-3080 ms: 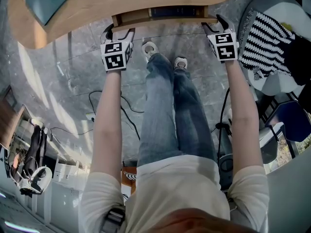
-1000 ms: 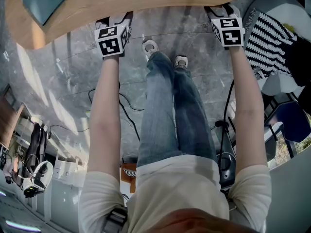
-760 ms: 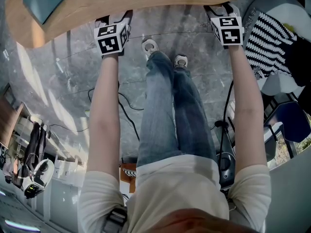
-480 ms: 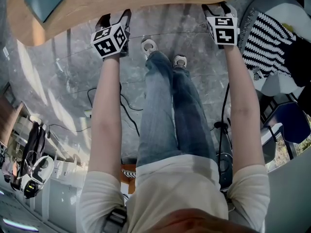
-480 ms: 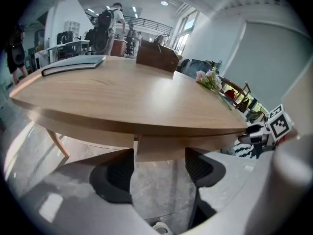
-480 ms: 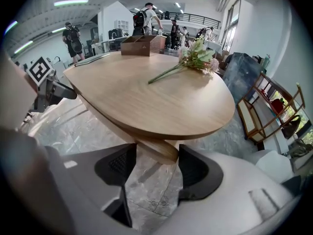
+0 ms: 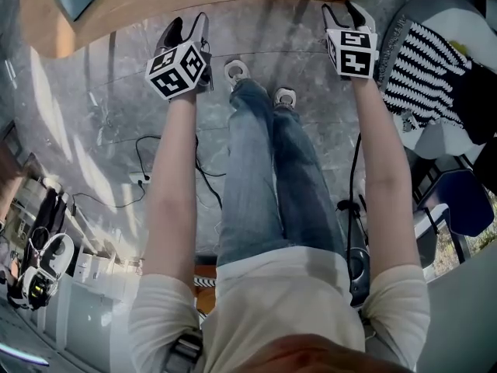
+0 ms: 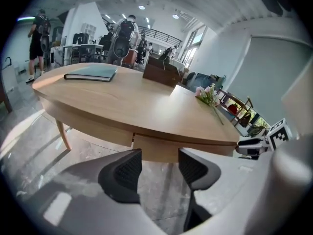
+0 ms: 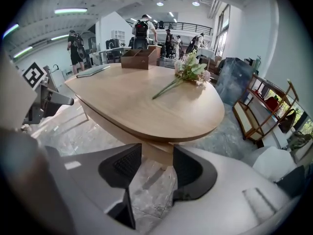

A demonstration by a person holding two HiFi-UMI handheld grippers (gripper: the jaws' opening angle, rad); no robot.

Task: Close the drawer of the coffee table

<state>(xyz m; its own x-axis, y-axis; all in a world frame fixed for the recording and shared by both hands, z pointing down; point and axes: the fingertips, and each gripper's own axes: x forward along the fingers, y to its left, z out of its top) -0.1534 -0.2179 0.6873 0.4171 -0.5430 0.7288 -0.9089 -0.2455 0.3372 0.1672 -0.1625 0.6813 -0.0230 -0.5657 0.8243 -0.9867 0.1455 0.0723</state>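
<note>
Left gripper [image 8: 160, 171], right gripper [image 9: 156, 168], jaws closing, empty

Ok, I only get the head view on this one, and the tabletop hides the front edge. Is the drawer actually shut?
Observer: Yes. In the left gripper view the drawer front sits flush under the coffee table top.
Operator: Are the grippers holding anything?
Observer: No. The left gripper and right gripper have their fingers apart with nothing between them; both have just been closing partway.
</note>
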